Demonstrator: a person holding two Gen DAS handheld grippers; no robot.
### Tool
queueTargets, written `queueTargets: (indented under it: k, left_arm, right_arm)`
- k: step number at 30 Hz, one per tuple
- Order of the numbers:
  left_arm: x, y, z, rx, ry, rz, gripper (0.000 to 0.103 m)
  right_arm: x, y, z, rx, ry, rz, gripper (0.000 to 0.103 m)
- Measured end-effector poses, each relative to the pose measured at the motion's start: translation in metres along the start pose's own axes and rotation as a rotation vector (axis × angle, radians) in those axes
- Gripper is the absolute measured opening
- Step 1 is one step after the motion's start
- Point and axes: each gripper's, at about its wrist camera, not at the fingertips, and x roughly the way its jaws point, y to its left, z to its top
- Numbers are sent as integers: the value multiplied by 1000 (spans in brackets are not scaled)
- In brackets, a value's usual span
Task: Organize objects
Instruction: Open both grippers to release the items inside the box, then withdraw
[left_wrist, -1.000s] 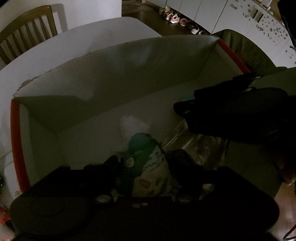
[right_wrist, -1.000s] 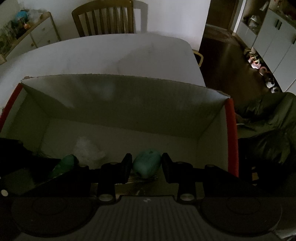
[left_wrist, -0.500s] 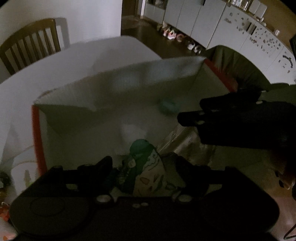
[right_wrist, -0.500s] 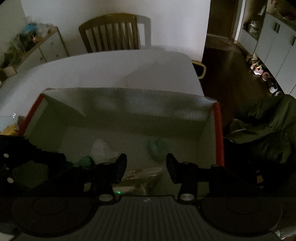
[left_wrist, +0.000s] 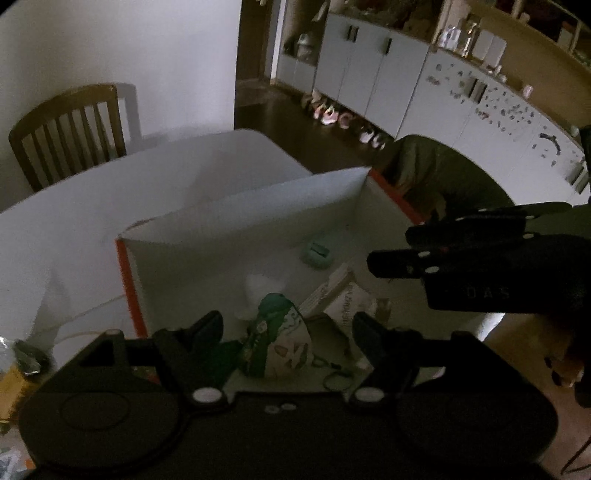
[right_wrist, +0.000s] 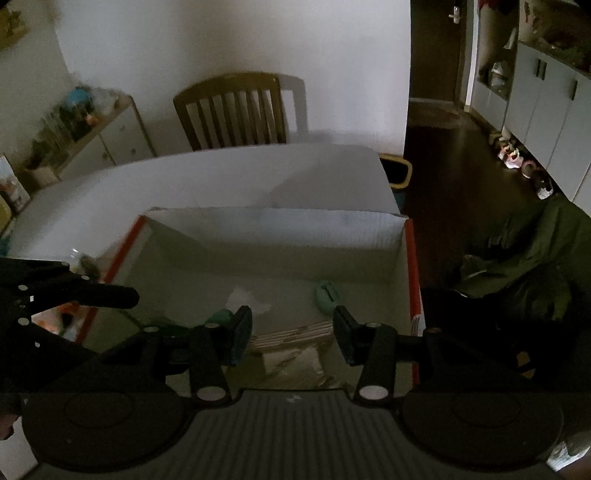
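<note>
Green pouch (left_wrist: 280, 339) in box (left_wrist: 236, 221), below spread left fingers (left_wrist: 207, 328), untouched.

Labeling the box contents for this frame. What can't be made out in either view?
- Left wrist view: near floor of the box is covered by the left gripper; the green-and-white packet is too dark and blurred to read.
- Right wrist view: the paper items are partly behind the right gripper, print unreadable.
- Small teal object: too dim and small to identify.
</note>
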Motion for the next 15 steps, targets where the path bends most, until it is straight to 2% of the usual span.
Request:
queueTargets:
  k: [5,8,10,15]
  left_arm:
    - [-26,1,-8,5,-53,-6,77]
    - [-42,3,-12,7,-90,-11,81]
    - [-52,4,-16,10,-110,-9,82]
    - [-79,10,-23,0,-165,-26,86]
  right_arm:
    - [-25,9,-9,9,-43,1,49]
    - [-38,16,-15,0,-64,2,50]
    - [-46,22,-18,-1,-82,3,56]
    - [-65,35,-25,16,-116,27,56]
